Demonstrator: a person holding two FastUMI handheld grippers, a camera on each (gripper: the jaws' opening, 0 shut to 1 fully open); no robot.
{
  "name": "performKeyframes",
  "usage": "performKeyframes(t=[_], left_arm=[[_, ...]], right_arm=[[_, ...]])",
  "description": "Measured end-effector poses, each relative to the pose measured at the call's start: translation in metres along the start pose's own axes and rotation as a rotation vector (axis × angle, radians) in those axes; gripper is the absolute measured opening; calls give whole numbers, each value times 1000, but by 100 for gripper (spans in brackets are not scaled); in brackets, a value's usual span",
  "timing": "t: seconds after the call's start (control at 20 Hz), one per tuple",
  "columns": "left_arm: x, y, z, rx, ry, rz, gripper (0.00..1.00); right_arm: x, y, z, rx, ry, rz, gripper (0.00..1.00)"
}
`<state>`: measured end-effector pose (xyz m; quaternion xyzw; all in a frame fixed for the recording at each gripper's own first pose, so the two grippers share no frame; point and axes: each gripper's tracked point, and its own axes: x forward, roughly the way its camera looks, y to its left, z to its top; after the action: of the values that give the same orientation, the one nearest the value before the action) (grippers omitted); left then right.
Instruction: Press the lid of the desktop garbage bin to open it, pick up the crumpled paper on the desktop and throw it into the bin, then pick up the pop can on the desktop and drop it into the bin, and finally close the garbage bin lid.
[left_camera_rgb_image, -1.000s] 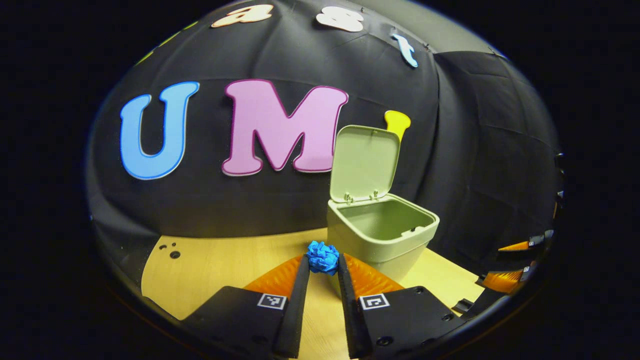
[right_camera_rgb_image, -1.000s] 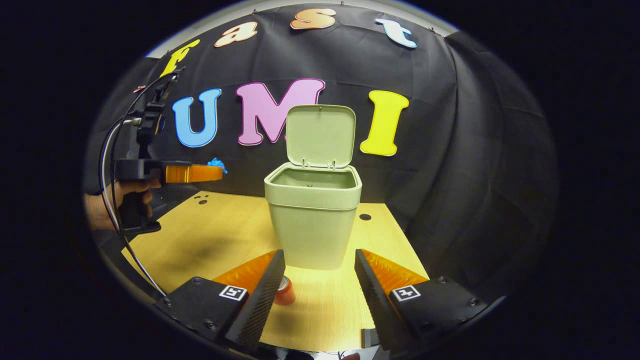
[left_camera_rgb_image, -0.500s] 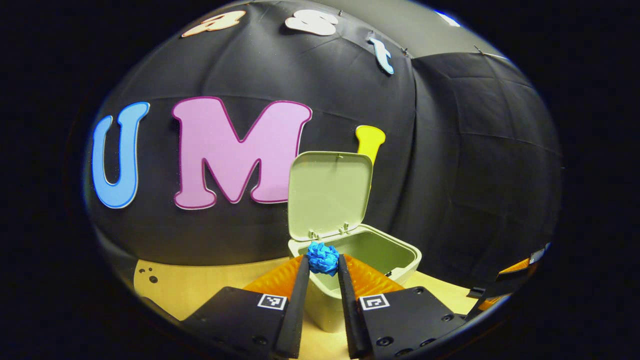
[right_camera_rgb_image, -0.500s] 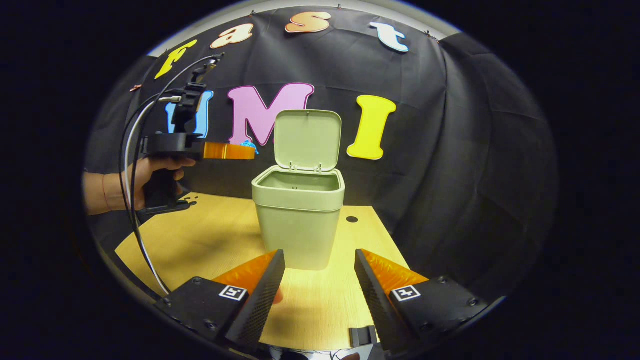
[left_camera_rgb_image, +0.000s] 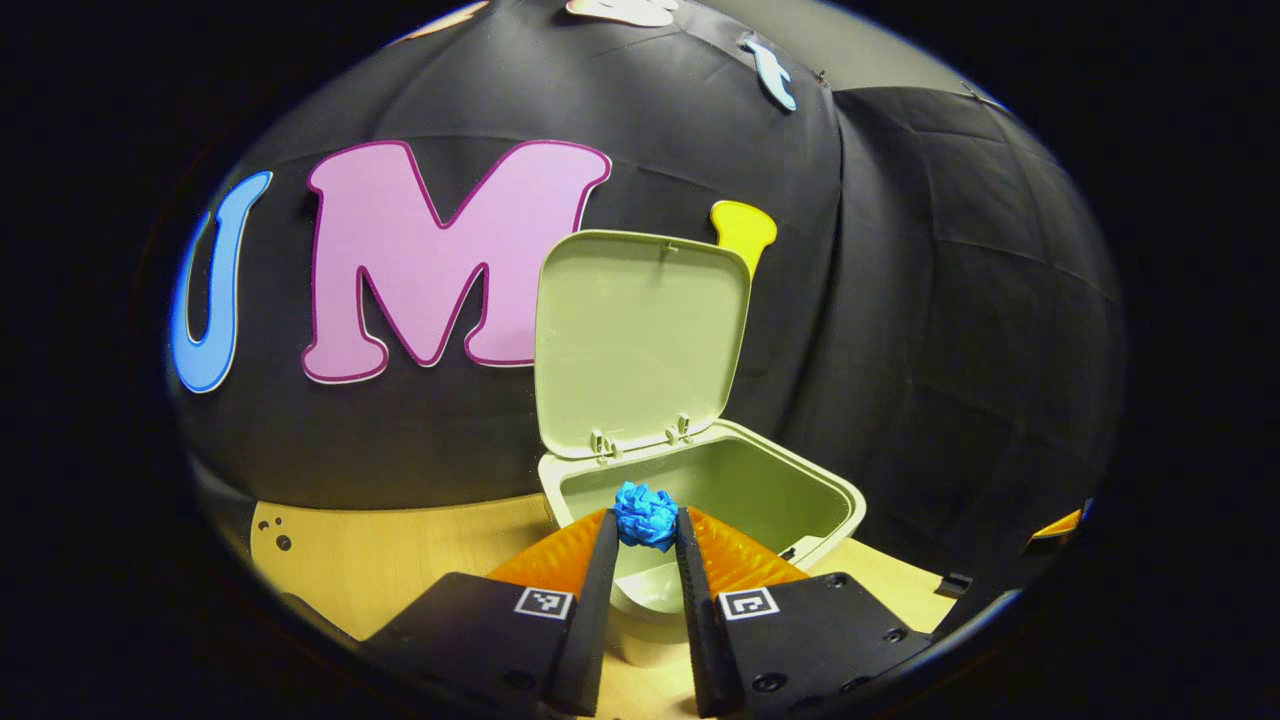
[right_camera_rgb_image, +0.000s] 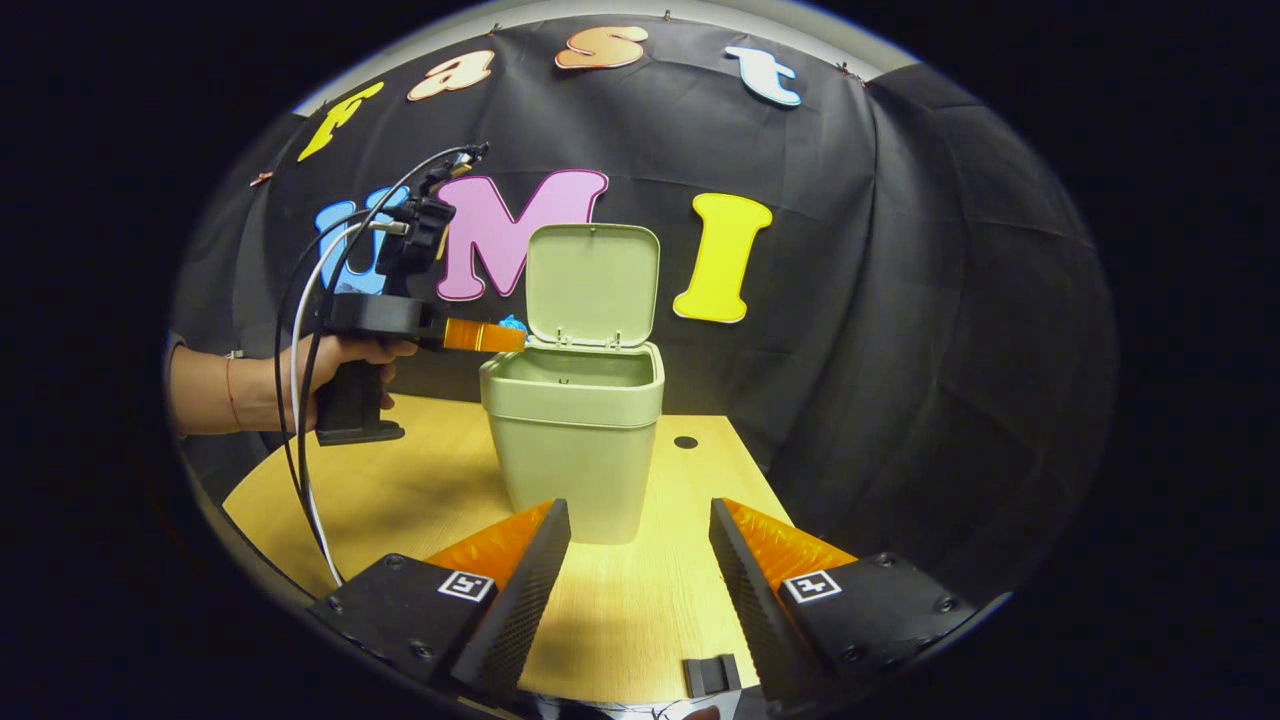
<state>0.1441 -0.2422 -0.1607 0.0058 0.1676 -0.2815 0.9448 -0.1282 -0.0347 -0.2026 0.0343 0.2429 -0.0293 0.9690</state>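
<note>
Since 1 s ago the left gripper (left_camera_rgb_image: 645, 535) has carried the blue crumpled paper ball (left_camera_rgb_image: 646, 514) from beside the bin to over its open mouth, and the red pop can seen by the right gripper's near finger has gone from the right gripper view

Light wooden tabletop (right_camera_rgb_image: 420, 490) spans the near ground. Pale green plastic desktop bin (right_camera_rgb_image: 572, 440) stands near the far middle of it, w/ its hinged lid (right_camera_rgb_image: 592, 285) raised upright at the far side. In the right gripper view a hand (right_camera_rgb_image: 335, 355) at left holds the left gripper level, tips at the bin's left rim, paper just above the rim. Left gripper: fingers pinching the paper from both sides. Right gripper (right_camera_rgb_image: 640, 540): fingers spread apart, nothing between, low over the near table in front of the bin
</note>
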Motion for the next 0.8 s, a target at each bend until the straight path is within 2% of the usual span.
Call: performKeyframes(t=[0.2,0.35,0.45,0.55,0.65,0.8], left_arm=[[5,-2,-4,2,12,-12,46],[6,-5,-5,-2,14,-22,55],[3,-5,-5,1,15,-24,73],[-4,-6,-2,0,3,-24,85],[-17,-5,-1,-5,-6,-11,91],[-41,2,3,-29,-31,19,93]], right_arm=[[2,-2,0,1,0,-7,89],[2,-1,-2,-1,6,-7,89],[2,2,-3,-1,12,0,89],[1,7,-3,0,15,15,89],[1,13,-6,-2,19,32,90],[3,24,-7,-11,22,63,95]])
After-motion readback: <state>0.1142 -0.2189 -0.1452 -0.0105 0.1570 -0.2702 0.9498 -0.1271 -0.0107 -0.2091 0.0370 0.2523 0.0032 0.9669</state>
